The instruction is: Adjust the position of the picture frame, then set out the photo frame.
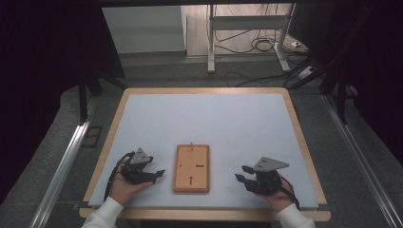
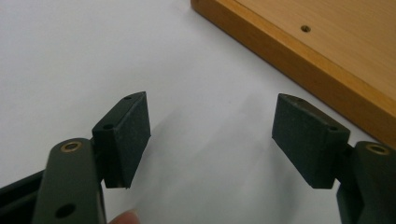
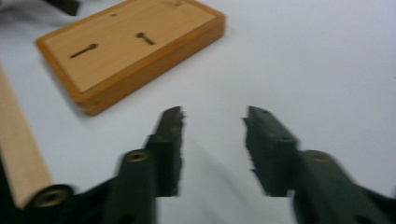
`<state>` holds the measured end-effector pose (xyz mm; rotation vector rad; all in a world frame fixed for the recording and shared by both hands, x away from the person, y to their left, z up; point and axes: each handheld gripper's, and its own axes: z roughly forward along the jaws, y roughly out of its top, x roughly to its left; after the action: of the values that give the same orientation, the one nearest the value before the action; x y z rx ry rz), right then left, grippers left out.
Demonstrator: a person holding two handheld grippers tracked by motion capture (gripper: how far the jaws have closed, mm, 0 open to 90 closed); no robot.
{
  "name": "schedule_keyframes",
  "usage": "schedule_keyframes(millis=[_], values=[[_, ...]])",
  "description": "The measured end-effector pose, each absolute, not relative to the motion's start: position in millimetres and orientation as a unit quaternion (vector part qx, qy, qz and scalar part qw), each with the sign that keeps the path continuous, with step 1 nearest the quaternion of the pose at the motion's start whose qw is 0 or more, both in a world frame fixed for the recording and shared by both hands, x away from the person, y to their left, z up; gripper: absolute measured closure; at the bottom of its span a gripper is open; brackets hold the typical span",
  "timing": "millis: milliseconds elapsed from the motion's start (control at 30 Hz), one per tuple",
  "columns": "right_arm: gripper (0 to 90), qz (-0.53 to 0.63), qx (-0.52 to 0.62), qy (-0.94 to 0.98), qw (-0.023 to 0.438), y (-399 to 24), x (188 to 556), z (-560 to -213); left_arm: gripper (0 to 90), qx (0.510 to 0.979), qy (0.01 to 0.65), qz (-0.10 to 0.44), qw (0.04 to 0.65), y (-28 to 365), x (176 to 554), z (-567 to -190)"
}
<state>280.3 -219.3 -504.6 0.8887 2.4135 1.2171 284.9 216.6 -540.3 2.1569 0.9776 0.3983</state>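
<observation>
1. The left gripper (image 1: pixel 160 174) rests low over the white table (image 1: pixel 237 123), held in the person's left hand (image 1: pixel 124 183). Its jaws stand wide apart with nothing between them.
2. The right gripper (image 1: pixel 241 175) sits at the table's near right. Its jaws are parted about halfway and hold nothing.
3. Between the two grippers lies a flat wooden board (image 1: pixel 191 168), touching neither. The left gripper is just beside it; the right is farther off.
4. The board's top shows small dark slots (image 3: pixel 84 50) and a tiny hole (image 2: pixel 305 28).
</observation>
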Motion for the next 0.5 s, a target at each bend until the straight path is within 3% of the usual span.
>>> schedule_keyframes(millis=[133,500], values=[[32.2,0.426,0.328,0.826,0.168,-220.1,287.4,-506.6,27.3,0.831,0.385,0.167,0.366,218.5,277.1,-538.4],[27.4,0.418,0.335,0.828,0.168,-219.3,291.5,-509.5,27.2,0.835,0.380,0.161,0.363,213.1,281.3,-541.0]])
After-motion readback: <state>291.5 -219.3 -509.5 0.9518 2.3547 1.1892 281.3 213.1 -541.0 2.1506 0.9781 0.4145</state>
